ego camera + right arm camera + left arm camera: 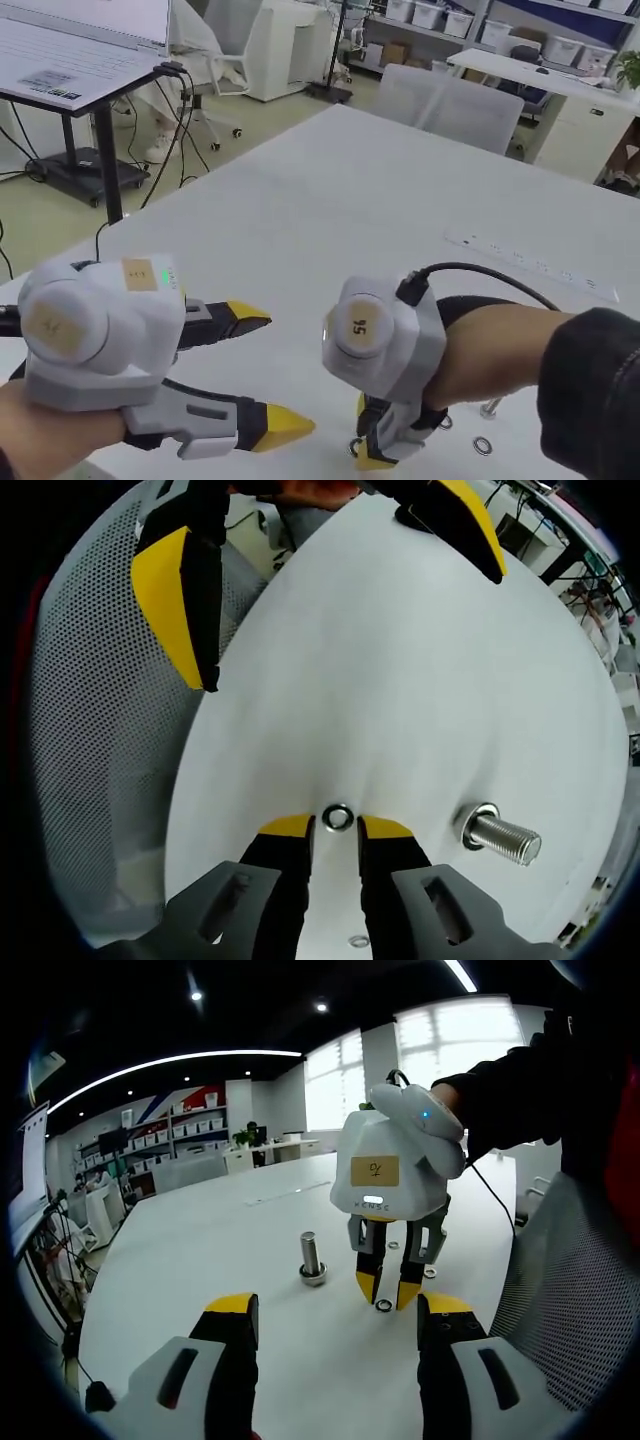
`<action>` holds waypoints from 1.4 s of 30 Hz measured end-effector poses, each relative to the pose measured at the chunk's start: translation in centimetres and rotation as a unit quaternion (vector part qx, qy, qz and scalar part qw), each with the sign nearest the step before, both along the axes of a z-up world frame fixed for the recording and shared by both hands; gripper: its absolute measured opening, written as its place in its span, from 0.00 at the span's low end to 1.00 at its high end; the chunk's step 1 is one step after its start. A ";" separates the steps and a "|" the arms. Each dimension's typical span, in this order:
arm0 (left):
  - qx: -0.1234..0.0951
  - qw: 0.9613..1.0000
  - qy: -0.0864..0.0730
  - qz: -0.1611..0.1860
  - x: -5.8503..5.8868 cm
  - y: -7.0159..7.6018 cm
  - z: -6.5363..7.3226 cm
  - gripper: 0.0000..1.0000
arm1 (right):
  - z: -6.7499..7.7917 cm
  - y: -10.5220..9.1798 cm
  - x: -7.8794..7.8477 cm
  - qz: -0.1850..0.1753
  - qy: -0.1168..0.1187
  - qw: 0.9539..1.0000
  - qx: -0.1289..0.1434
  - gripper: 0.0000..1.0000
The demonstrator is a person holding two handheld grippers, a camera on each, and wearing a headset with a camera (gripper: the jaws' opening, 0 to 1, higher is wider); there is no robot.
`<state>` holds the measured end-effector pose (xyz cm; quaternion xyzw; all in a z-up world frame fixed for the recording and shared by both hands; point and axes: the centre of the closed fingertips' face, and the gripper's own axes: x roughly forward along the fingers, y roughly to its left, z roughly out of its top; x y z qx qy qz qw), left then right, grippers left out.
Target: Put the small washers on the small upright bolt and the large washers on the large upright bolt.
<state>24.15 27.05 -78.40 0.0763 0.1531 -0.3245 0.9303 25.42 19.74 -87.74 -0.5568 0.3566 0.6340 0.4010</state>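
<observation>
Jaws of right gripper (336, 832) astride washer (337, 817)

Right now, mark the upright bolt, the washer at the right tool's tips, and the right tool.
upright bolt (311, 1252): left gripper view, on its shank.
washer (326, 818): right gripper view, on the ring's left side.
right tool (387, 1294): left gripper view, midway between its yellow tips.

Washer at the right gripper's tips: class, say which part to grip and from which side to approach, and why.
Grip the washer by its outer rim, coming down from above with the right gripper straddling it. It lies flat and thin on the table, so only its opposite edges offer a hold.
</observation>
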 end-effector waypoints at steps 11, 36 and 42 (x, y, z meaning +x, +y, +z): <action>-0.001 1.000 0.000 0.000 -0.1 -0.1 0.0 0.63 | -0.1 0.0 -0.2 0.012 -0.018 1.000 -0.002 0.16; 0.003 1.000 0.002 -0.003 -0.1 -0.1 0.0 0.62 | -0.1 -0.1 -0.4 0.008 -0.029 1.000 0.002 0.15; 0.005 1.000 0.001 -0.005 0.0 -0.2 0.2 0.62 | 0.0 -0.1 -0.3 -0.007 -0.020 1.000 0.012 0.14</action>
